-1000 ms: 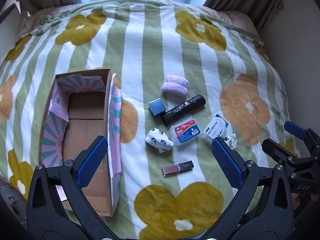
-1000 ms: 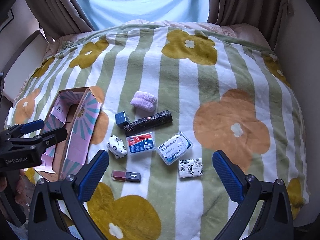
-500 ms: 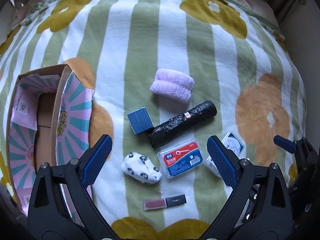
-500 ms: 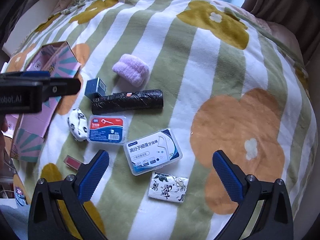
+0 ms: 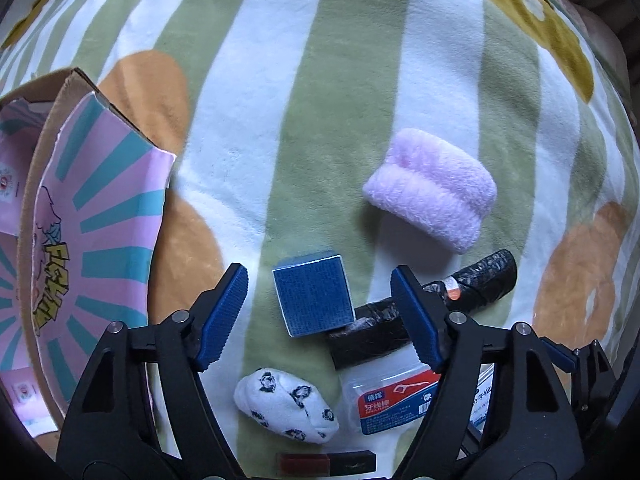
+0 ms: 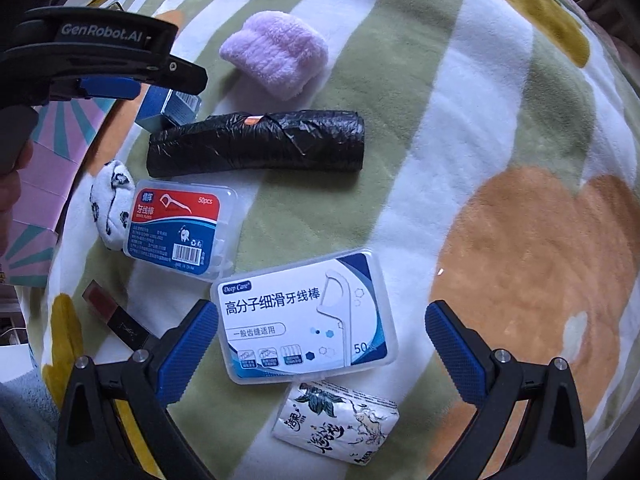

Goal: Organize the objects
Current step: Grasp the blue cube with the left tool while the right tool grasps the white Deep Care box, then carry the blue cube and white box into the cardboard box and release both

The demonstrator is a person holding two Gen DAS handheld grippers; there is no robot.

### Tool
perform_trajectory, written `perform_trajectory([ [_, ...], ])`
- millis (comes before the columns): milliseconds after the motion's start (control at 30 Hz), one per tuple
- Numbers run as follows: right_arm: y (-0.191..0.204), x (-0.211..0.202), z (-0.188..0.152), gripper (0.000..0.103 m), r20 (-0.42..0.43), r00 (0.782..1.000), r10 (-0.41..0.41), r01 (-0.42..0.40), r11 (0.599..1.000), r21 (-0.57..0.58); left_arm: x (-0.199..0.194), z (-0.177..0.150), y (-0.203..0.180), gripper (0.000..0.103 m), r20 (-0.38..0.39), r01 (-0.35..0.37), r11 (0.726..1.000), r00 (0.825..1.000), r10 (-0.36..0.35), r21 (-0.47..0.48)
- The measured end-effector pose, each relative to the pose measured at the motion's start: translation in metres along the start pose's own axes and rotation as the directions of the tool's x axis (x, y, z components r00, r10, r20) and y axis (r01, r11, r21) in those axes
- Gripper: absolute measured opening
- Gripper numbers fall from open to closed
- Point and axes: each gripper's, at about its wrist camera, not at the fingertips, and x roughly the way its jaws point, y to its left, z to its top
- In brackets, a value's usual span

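1. A small blue box (image 5: 314,294) is sitting on the striped, flower-printed bed cover (image 5: 344,80), framed between the spread fingers of the left gripper (image 5: 320,312), which are not touching it.
2. The right gripper (image 6: 320,340) is hovering with its fingers wide apart on either side of a clear floss-pick case with a white and blue label (image 6: 306,318); neither finger is meeting the case.
3. An open cardboard box (image 5: 52,216) with pink and teal sunburst flaps is lying at the left edge of the bed cover; its inside is cut off by the frame, so its contents cannot be told.
4. A second floss-pick case with a red and blue label (image 6: 178,228) is resting just beside a white sock ball with black print (image 6: 112,208); picks are hard to make out through either clear case.
5. A black plastic roll (image 6: 256,144) is stretching between the blue box and the cases, its near end touching or just beside the box, and the left gripper's right finger is covering part of it in the left wrist view.
6. A rolled lilac towel (image 5: 432,188) is lying apart, beyond the roll.
7. A tissue pack with ink-style print (image 6: 340,424) is lying just below the white-label case.
8. A dark red lipstick (image 6: 114,318) is partly hiding behind the right gripper's left finger.
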Motion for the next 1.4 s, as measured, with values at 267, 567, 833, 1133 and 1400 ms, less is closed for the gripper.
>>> perform_trajectory([
  [267,0.010,0.011,-0.005,0.103,-0.054,0.998,0.025,-0.028,0.998,-0.064,0.027,-0.004,0.009,0.038,-0.081,0.039,0.998,0.996,-0.042,-0.043],
  [567,0.020,0.016,-0.019,0.089,-0.054,0.998,-0.029,0.023,0.993,-0.114,0.026,-0.010,0.010,0.033,-0.051,0.079,0.996,0.995,-0.081,-0.049],
  [833,0.026,0.000,-0.032,0.089,-0.025,0.998,-0.055,0.053,0.997,-0.062,0.013,-0.018,0.006,0.033,-0.023,0.104,0.994,0.994,-0.104,-0.015],
  [1133,0.040,-0.075,-0.047,0.089,0.075,0.992,-0.104,0.097,0.990,0.099,-0.063,-0.039,0.000,0.033,0.078,0.150,0.985,0.985,-0.157,0.088],
  [1400,0.055,-0.166,0.010,0.088,0.173,0.972,-0.157,0.101,0.950,0.296,-0.168,-0.053,0.024,0.033,0.179,0.143,0.956,0.965,-0.192,0.255],
])
